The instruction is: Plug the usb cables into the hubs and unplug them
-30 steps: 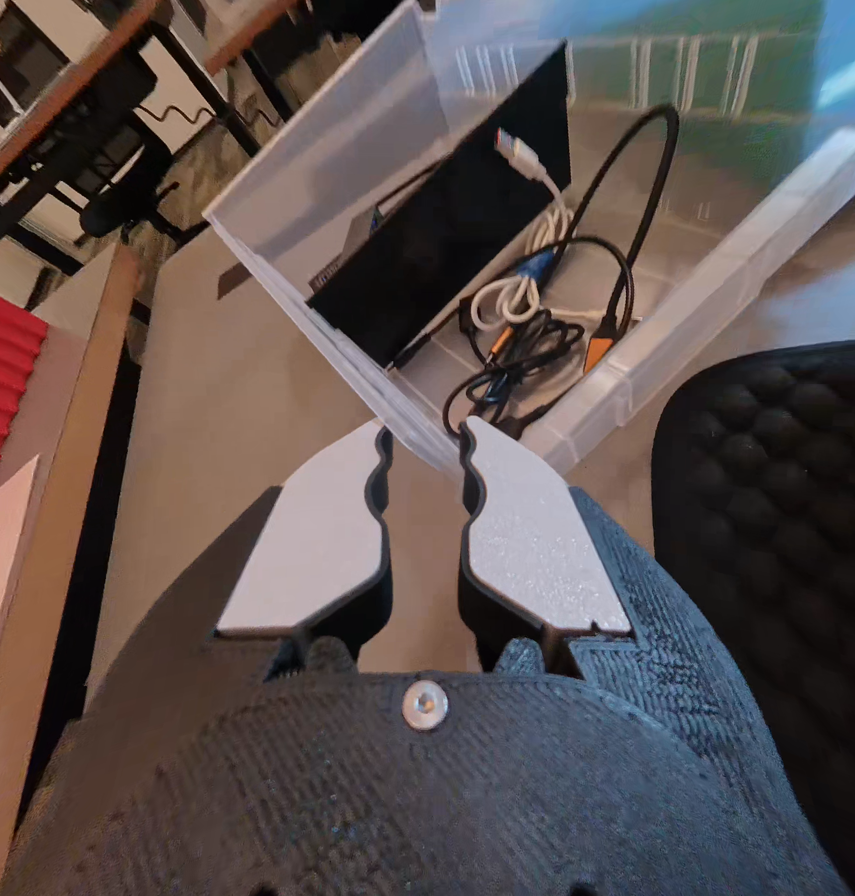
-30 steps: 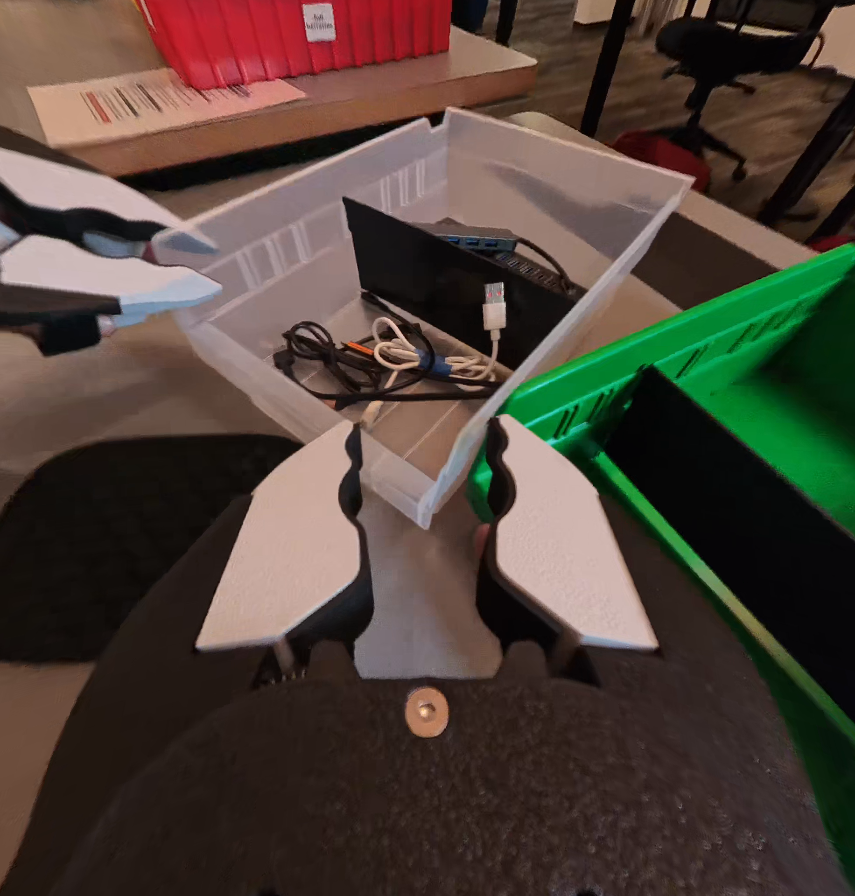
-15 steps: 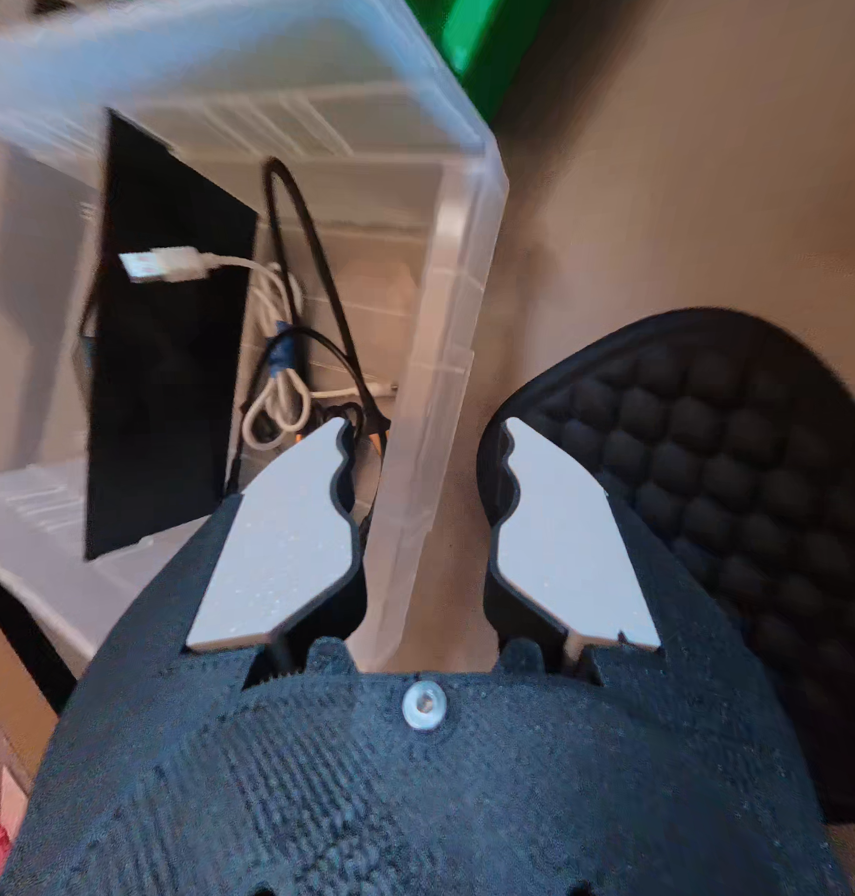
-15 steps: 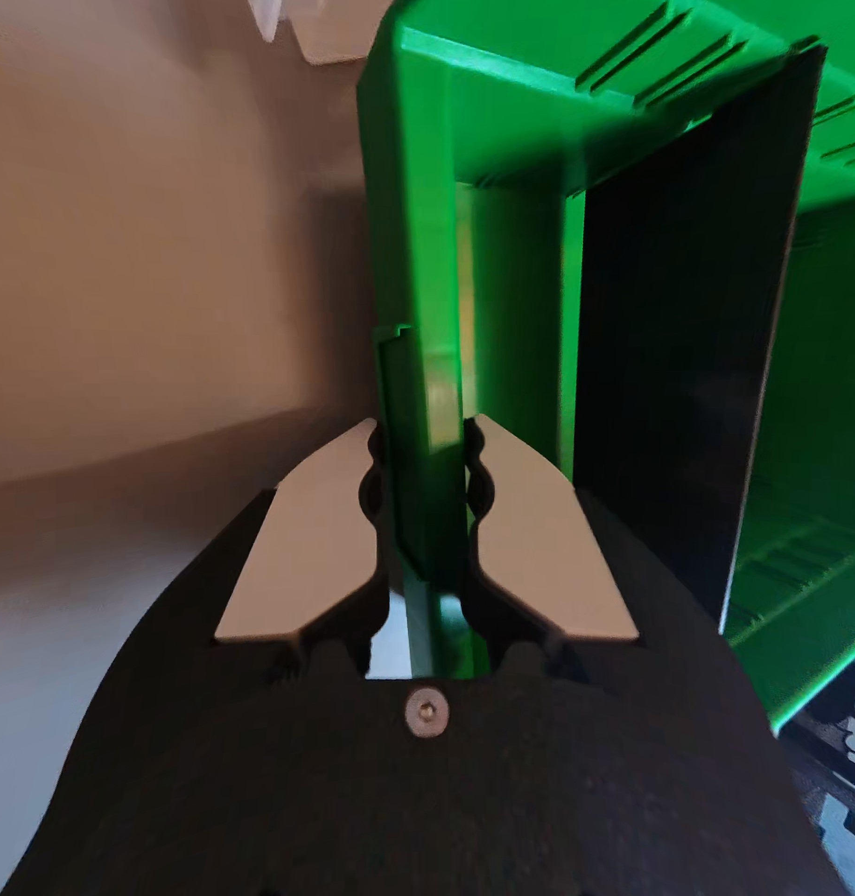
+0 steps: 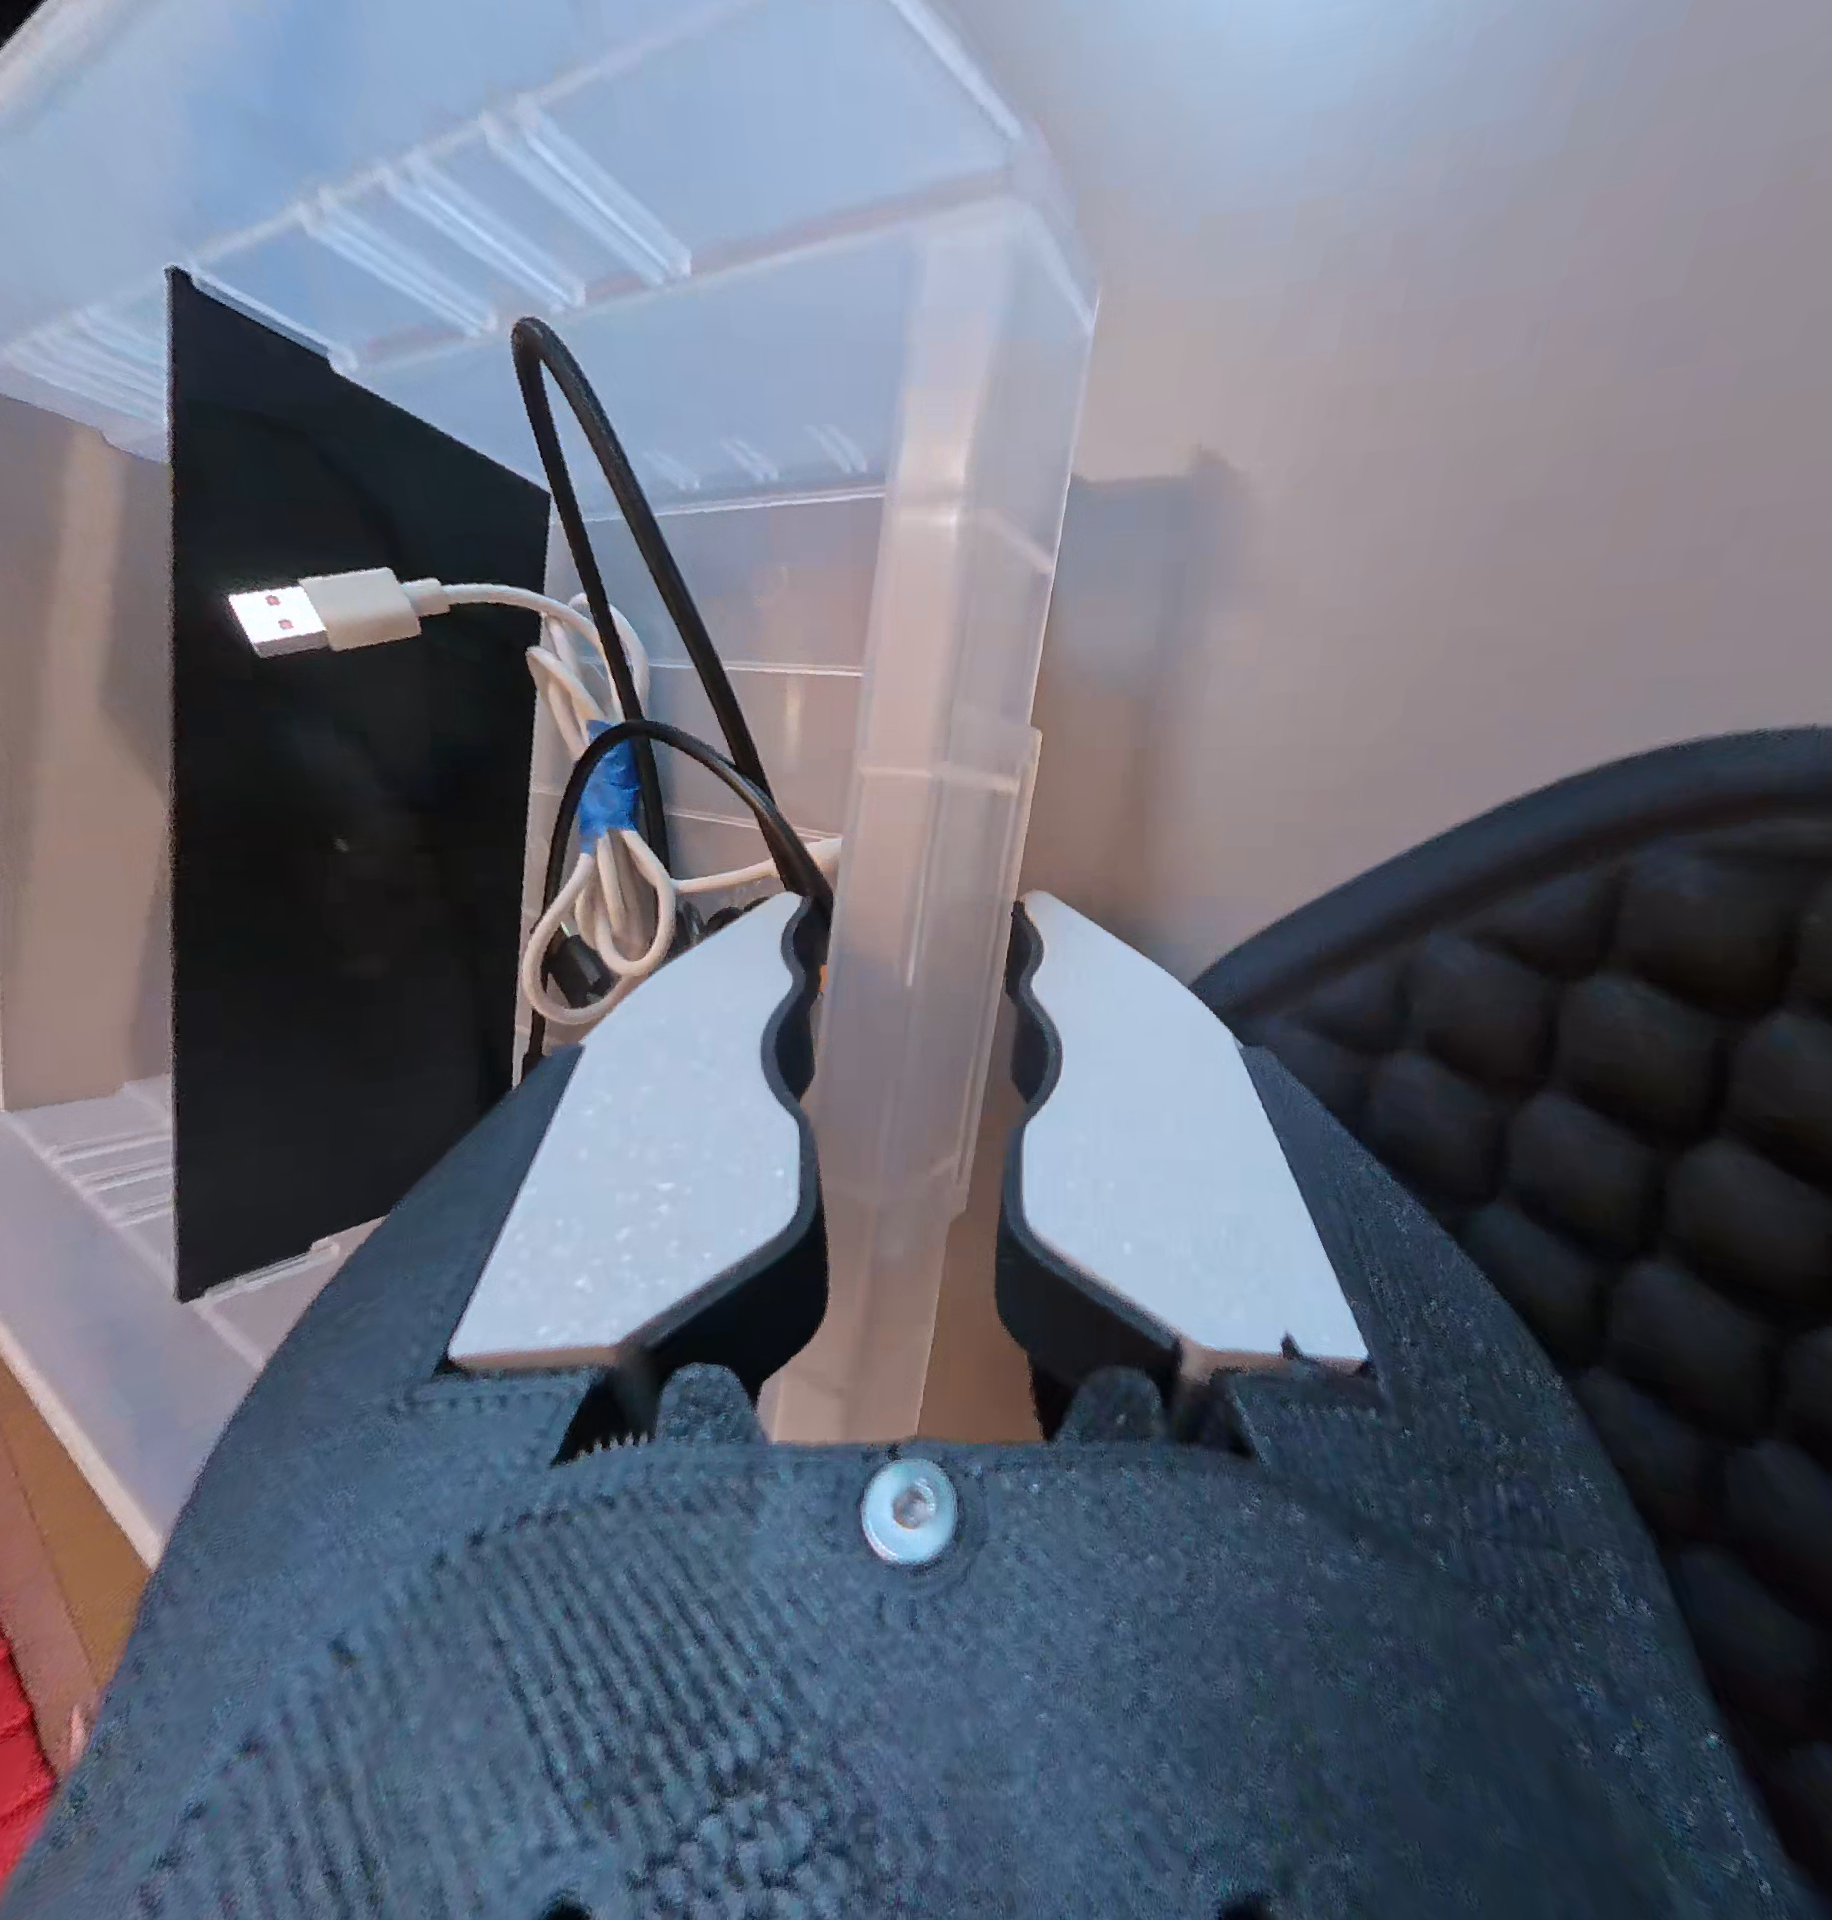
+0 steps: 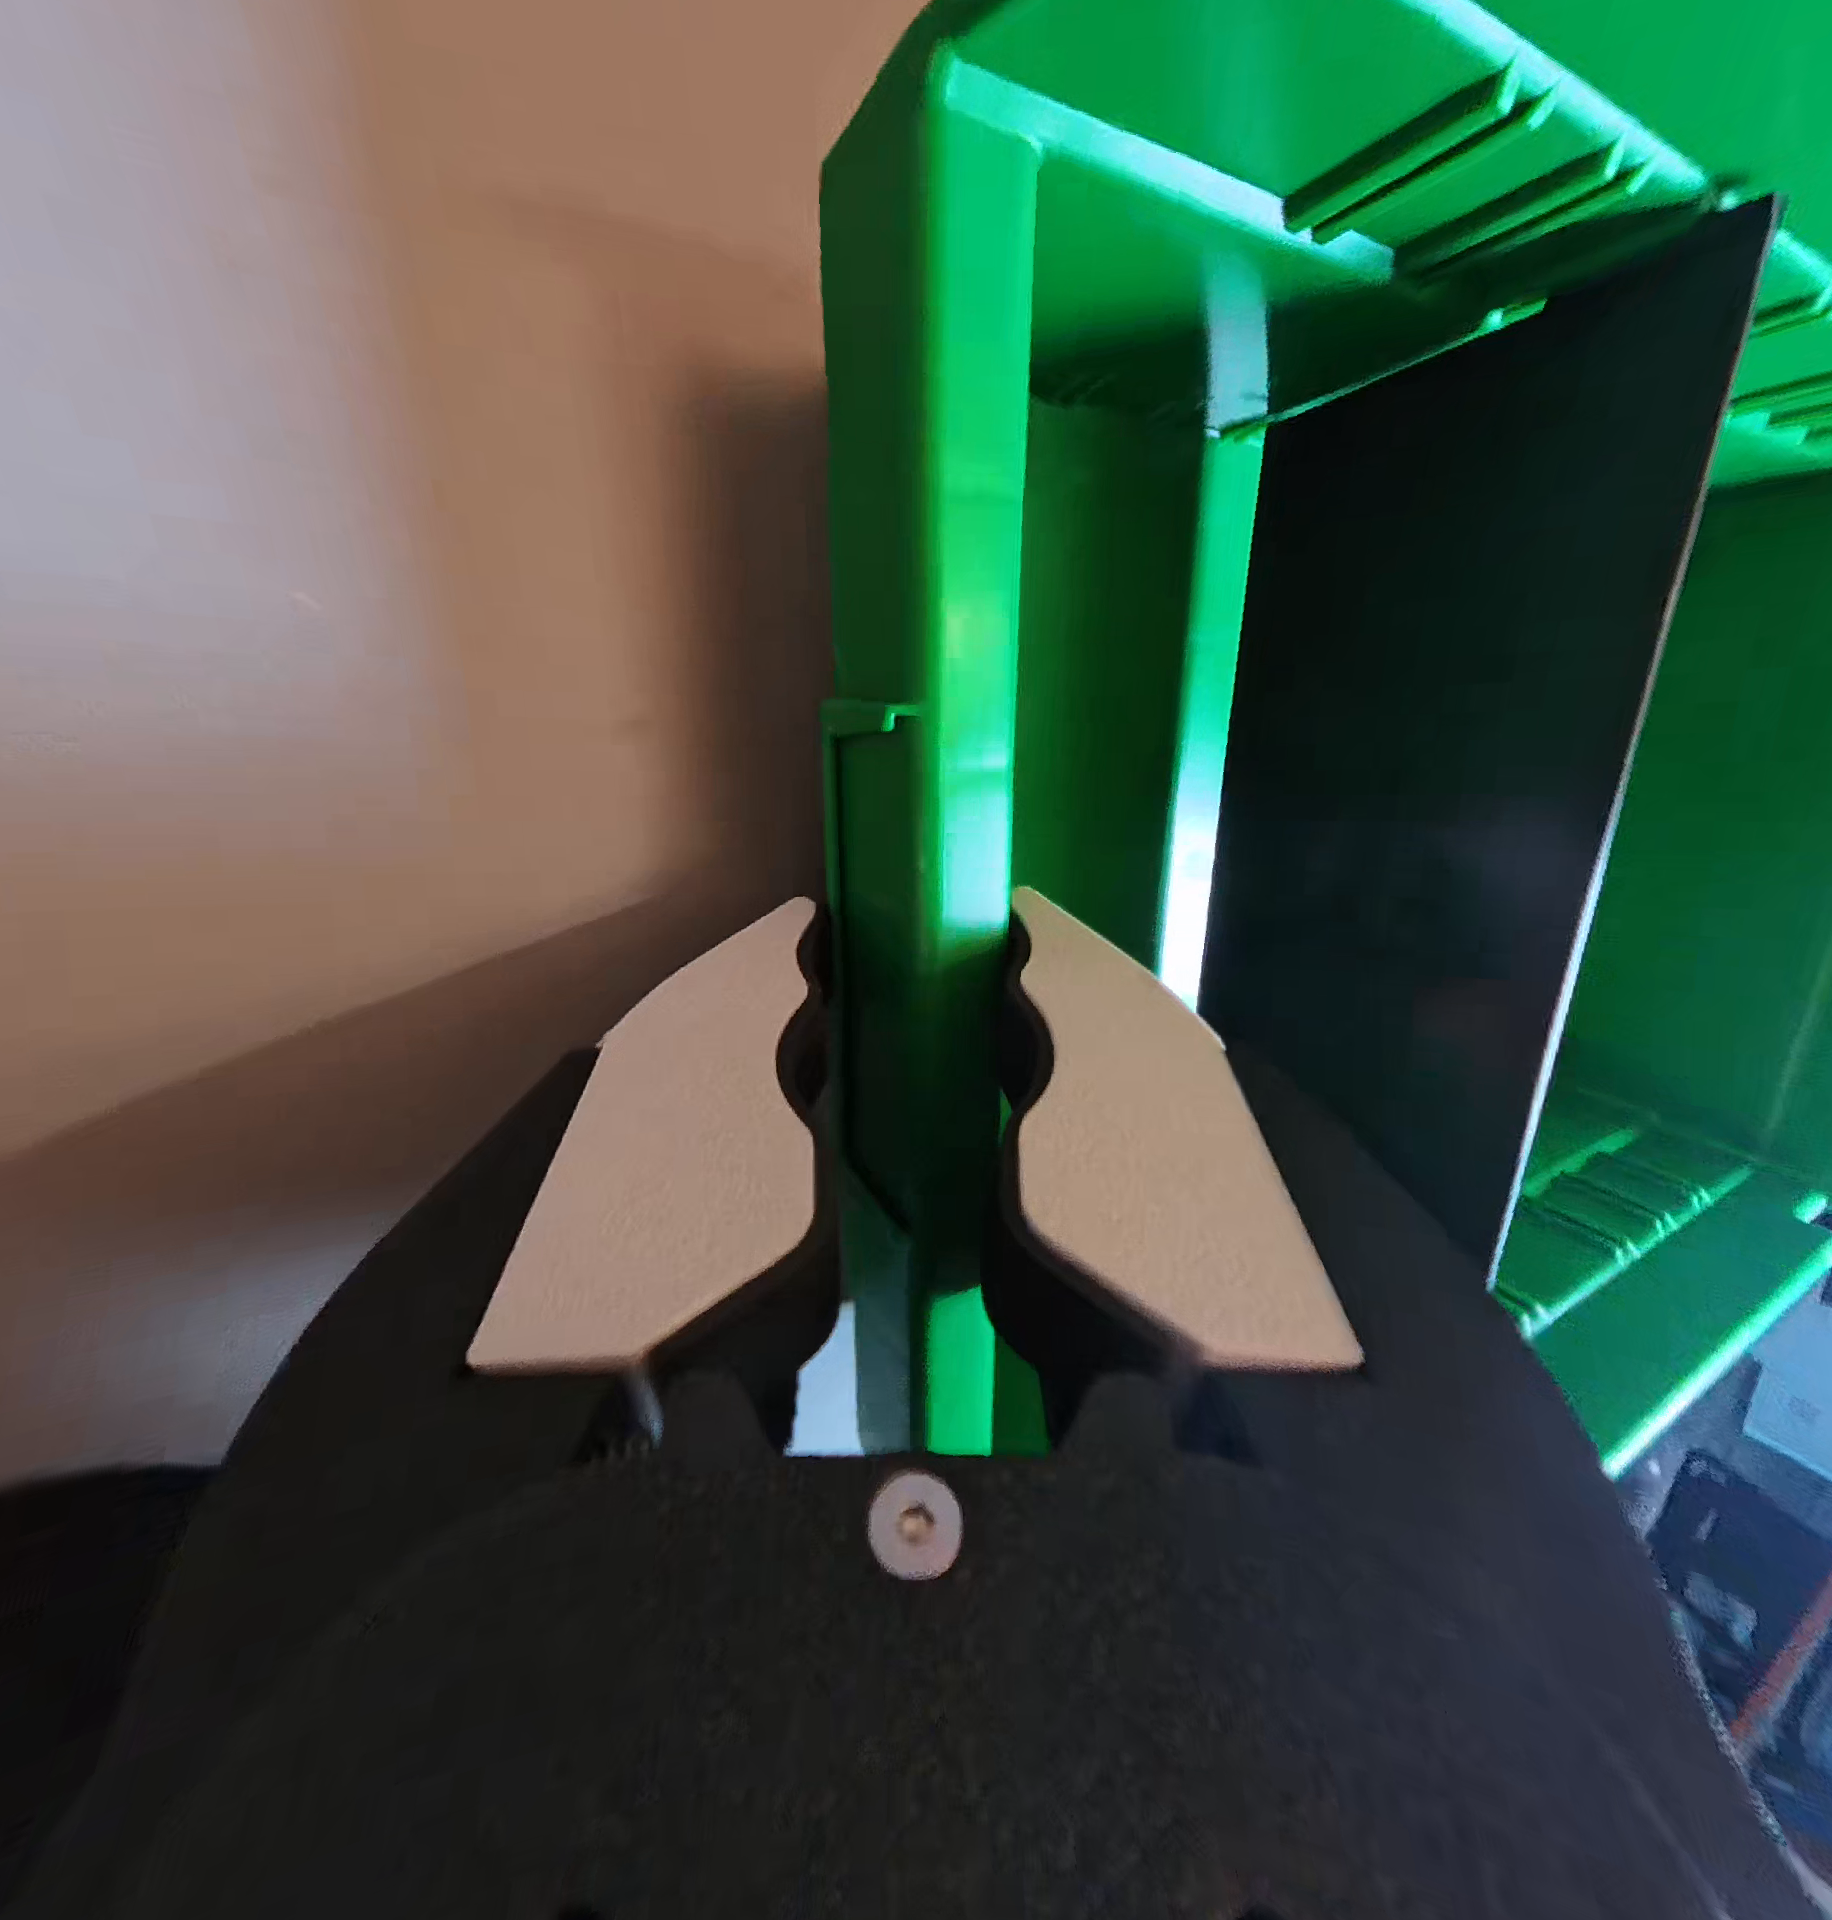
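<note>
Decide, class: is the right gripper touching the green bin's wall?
Touching. In the right wrist view, the right gripper has its jaws closed on the front wall of the green bin, with both inner faces pressed against it and no gap visible.

The translucent frosted plastic bin point(image 5: 953, 665) looks smooth and ribbed. Inside it, a matt black flat divider panel point(image 5: 340, 831) backs a glossy white plastic-sheathed USB cable point(image 5: 372, 613). The glossy smooth green plastic bin point(image 6: 922, 520) reflects light. The black quilted cloth mat point(image 5: 1618, 1091) looks matt.
</note>
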A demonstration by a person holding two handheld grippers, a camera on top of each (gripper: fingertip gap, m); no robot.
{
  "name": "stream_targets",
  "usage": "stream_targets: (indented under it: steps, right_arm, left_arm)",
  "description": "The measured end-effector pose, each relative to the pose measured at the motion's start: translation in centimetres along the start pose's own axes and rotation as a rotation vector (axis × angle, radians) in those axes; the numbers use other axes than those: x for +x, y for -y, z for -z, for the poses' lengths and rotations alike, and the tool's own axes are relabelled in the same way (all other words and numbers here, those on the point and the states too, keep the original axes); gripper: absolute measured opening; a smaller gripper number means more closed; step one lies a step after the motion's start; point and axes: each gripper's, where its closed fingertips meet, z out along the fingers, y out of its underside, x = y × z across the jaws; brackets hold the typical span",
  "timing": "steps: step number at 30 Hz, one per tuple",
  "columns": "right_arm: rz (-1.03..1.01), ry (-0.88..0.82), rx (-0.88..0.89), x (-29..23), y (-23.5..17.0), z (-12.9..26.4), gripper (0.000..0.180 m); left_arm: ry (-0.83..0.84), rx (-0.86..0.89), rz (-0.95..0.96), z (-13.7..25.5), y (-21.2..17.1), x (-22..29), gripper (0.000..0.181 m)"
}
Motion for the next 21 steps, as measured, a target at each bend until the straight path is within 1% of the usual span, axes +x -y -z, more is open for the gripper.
stream_targets:
  steps: [2,5,7,9,11,12,14,16,19,21]
  right_arm:
    - [-0.014,-0.038,-0.047,1.8,-1.7,-0.5,0.030]
    - [-0.099,-0.117,-0.082,4.6,-3.1,-1.4,0.032]
    - [-0.181,-0.207,-0.054,6.3,-3.1,-1.5,0.036]
    - [-0.245,-0.247,0.062,6.9,-1.6,-0.5,0.038]
    - [-0.323,-0.242,0.204,6.7,0.0,1.0,0.039]
    - [-0.357,-0.226,0.270,6.4,0.7,1.8,0.039]
    - [-0.412,-0.190,0.374,5.9,1.6,3.0,0.038]
    - [-0.441,-0.165,0.454,5.5,2.3,3.8,0.038]
    - [-0.468,-0.145,0.549,5.0,3.3,4.8,0.036]
    - [-0.470,-0.145,0.594,4.9,3.7,5.4,0.033]
  left_arm:
    - [0.009,0.017,0.017,-0.5,0.4,-0.5,0.035]
    - [0.059,0.044,0.048,-1.4,0.8,-1.8,0.039]
    - [0.117,0.048,0.053,-1.6,0.7,-2.9,0.042]
    - [0.128,0.078,0.066,-0.8,1.0,-3.3,0.038]
    - [0.125,0.165,0.106,1.2,2.3,-3.8,0.028]
    - [0.127,0.213,0.127,2.5,2.9,-4.4,0.027]
    - [0.143,0.281,0.181,5.0,3.9,-6.4,0.027]
    - [0.192,0.316,0.227,7.1,4.3,-9.6,0.025]
    - [0.175,0.292,0.324,7.8,4.2,-14.6,0.026]
    - [0.167,0.205,0.366,6.4,3.3,-18.2,0.028]
